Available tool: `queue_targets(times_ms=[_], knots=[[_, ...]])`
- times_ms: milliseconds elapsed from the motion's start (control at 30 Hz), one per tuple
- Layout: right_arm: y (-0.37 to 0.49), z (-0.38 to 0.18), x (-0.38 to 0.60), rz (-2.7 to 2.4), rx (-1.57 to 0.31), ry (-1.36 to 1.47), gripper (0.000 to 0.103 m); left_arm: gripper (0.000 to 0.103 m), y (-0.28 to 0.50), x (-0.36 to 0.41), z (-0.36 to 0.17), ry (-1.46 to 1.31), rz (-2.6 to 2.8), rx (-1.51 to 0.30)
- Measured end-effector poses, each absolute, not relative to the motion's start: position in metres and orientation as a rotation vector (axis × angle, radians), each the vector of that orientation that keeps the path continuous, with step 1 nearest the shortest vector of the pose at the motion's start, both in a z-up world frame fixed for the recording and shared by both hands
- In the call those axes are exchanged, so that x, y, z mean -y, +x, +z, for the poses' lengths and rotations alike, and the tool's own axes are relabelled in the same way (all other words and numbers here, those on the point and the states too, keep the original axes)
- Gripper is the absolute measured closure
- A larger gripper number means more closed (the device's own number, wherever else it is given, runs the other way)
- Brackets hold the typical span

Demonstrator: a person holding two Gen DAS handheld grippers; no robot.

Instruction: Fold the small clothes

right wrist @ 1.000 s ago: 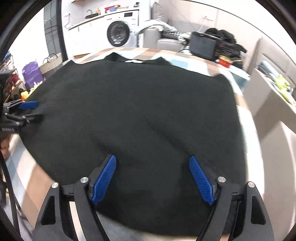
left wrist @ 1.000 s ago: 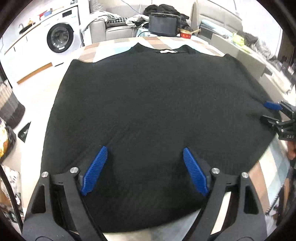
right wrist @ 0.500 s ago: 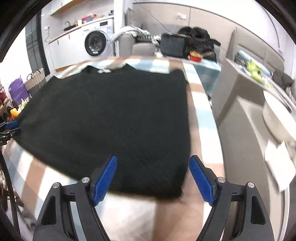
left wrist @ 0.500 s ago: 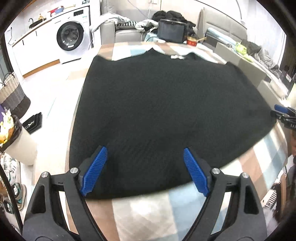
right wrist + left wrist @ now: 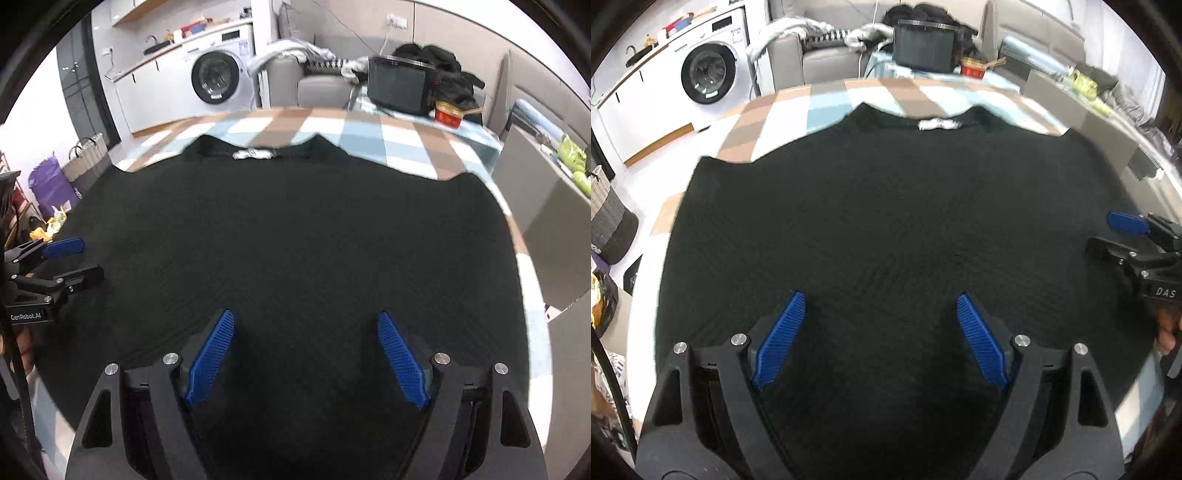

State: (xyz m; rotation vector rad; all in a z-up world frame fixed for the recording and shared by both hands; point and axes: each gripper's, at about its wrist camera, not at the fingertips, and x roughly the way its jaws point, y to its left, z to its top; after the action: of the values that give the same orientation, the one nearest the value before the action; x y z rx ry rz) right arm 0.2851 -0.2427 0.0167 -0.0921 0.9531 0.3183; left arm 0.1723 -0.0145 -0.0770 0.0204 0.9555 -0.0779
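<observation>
Black garment (image 5: 886,229) is laid flat on checked tablecloth (image 5: 827,107), collar at far edge, hem nearest both tools. Left gripper (image 5: 881,332) and right gripper (image 5: 306,350) are held wide apart, nothing gripped, approx. equidistant above the hem.

A black sweater (image 5: 295,236) lies spread flat on the checked tablecloth (image 5: 402,144), collar and white label (image 5: 255,153) at the far side. The right gripper (image 5: 304,354) hangs over it, jaws wide apart, the left gripper (image 5: 70,260) at the sweater's left edge.

Checked tablecloth (image 5: 827,107) on table; black top (image 5: 886,229) spread flat.
</observation>
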Motion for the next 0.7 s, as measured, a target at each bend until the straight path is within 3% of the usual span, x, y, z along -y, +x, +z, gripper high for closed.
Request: queue_targets(times_ms=[333,700], knots=[[0.292,0.018,0.296,0.245,-0.977,-0.070,0.019,0.017,0.166,-0.031,-0.072,-0.020,-0.019,-0.932],[0.312,0.013,0.267,0.296,-0.981,-0.096,0.019,0.017,0.205,-0.051,-0.076,-0.033,0.041,-0.909]])
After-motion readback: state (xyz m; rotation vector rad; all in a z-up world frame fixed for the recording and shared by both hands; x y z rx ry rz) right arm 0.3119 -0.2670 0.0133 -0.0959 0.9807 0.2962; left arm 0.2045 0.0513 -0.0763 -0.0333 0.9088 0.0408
